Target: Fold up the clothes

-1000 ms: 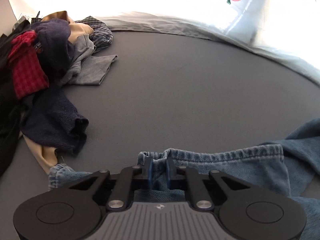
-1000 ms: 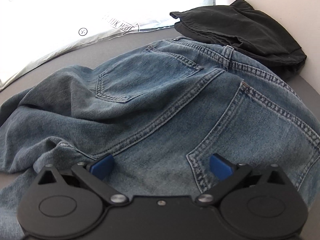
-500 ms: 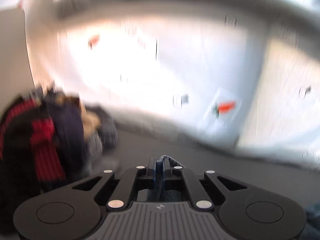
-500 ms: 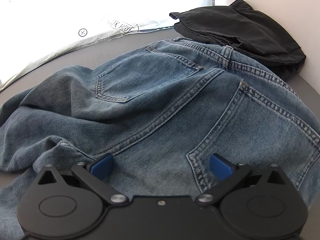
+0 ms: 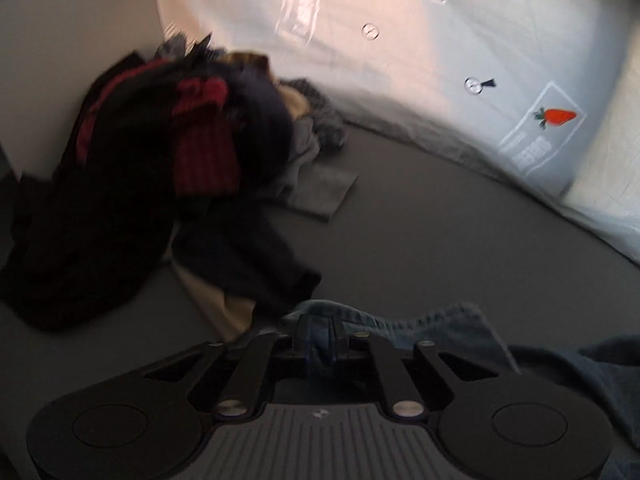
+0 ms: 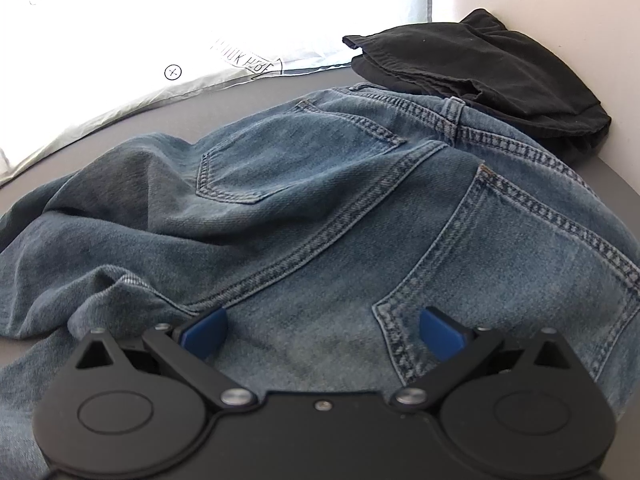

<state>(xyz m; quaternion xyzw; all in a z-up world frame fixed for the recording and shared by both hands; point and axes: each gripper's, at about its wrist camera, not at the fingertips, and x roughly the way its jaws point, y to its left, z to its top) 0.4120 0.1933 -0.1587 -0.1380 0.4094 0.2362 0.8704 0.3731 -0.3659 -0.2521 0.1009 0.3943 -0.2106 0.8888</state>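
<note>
Blue jeans lie back side up on the grey surface, both rear pockets showing. My right gripper is open, its blue pads just above the seat of the jeans. My left gripper is shut on a hem edge of the jeans, held low over the surface. The rest of that leg trails off to the right.
A heap of unfolded clothes, dark, red and grey, sits at the left by a wall. A folded black garment lies beyond the jeans' waistband near the right wall. A white printed sheet borders the far side of the grey surface.
My left gripper swung up with the hem, then came back down, now turned more toward the clothes heap. The right gripper and the jeans' seat stayed still.
</note>
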